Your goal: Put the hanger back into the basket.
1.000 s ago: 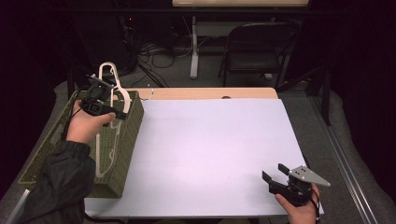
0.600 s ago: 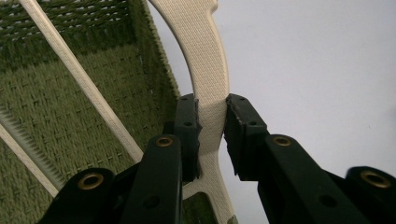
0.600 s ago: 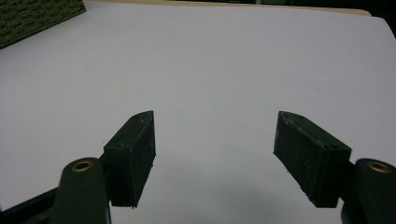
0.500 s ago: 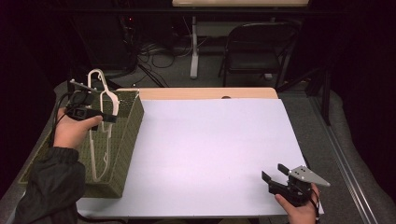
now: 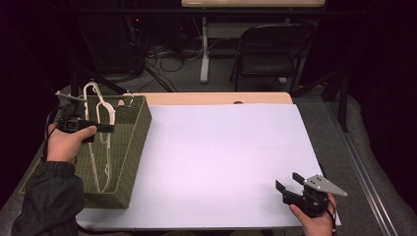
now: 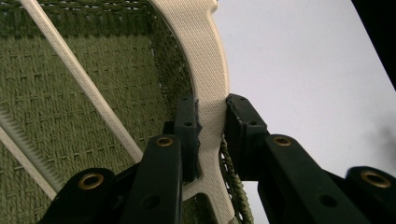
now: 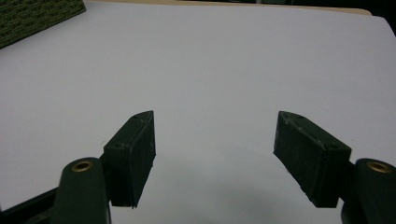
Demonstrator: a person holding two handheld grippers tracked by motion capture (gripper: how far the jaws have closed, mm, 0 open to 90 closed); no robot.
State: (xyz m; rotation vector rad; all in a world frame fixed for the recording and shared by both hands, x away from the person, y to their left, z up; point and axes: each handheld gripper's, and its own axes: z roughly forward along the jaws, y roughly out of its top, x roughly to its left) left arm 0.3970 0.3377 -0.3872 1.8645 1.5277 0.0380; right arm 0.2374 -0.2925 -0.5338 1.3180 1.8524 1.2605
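1. cream plastic, textured and curved, sat pinched between the jaws of the left gripper (image 6: 211,135): this was the arm of a white hanger (image 5: 100,115), and the pads were closed firmly on it.
2. the hanger stood nearly upright in an olive woven basket (image 5: 129,152) at the left edge of the table (image 5: 221,147), its hook end poking above the far rim, its long bars running down inside the basket toward the near end.
3. the left hand (image 5: 66,142) was outside the basket's left wall, with the gripper reaching in over the rim to the hanger.
4. the right gripper (image 5: 290,184) rested at the near right corner of the table, well apart from the basket, its jaws spread wide with nothing between them; its own view showed bare white tabletop ahead and a corner of the basket far left.
5. judging by this, the step in hand was taking the hanger at the basket, either lifting it out or settling it in; i could not tell which.
6. either way, the next move would call for a steady grip and keeping the long bars free of the woven walls, since the hanger could snag on the rim.
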